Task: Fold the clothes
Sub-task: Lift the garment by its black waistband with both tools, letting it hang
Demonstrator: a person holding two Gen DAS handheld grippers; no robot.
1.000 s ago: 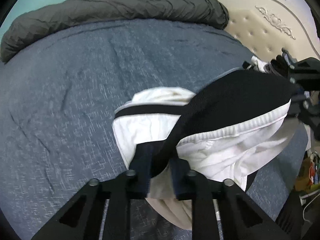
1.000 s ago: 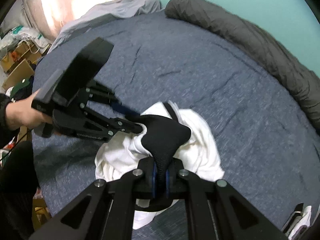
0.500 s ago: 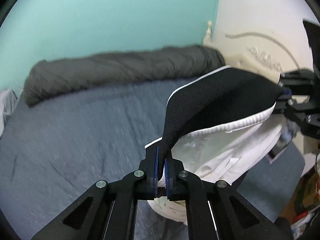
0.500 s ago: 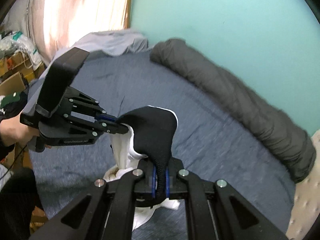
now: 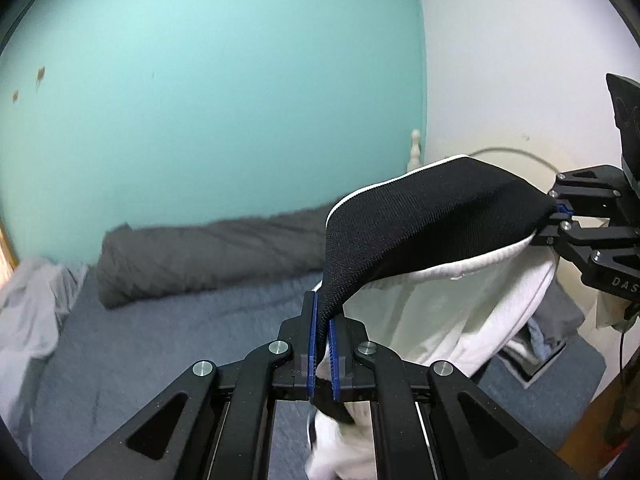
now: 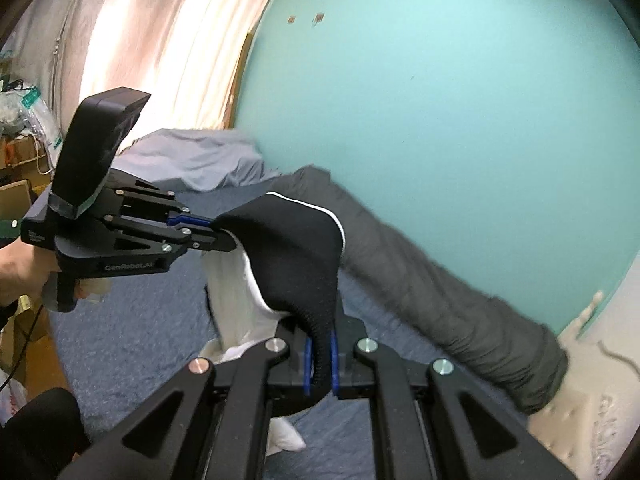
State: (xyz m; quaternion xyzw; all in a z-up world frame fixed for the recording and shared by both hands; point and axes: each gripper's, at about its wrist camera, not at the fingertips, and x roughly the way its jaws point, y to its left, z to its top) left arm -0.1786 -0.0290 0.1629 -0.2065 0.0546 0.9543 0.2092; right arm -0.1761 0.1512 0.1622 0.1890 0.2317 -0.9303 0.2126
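Note:
A white garment with a wide black knit band hangs in the air above the blue bed. My left gripper is shut on one end of the black band. My right gripper pinches the other end at the far right. In the right wrist view the right gripper is shut on the band, and the left gripper, held by a hand, grips it from the left. The white cloth droops between them.
A rolled dark grey duvet lies along the teal wall. A pale grey sheet is bunched at the bed's left end. A cream headboard stands on the right. Dark clothes lie beyond the garment. Boxes stand by the curtain.
Both grippers have lifted the garment off the bed and tilted up toward the wall. The left gripper's fingers closed on the black band. The band is now stretched between the two grippers.

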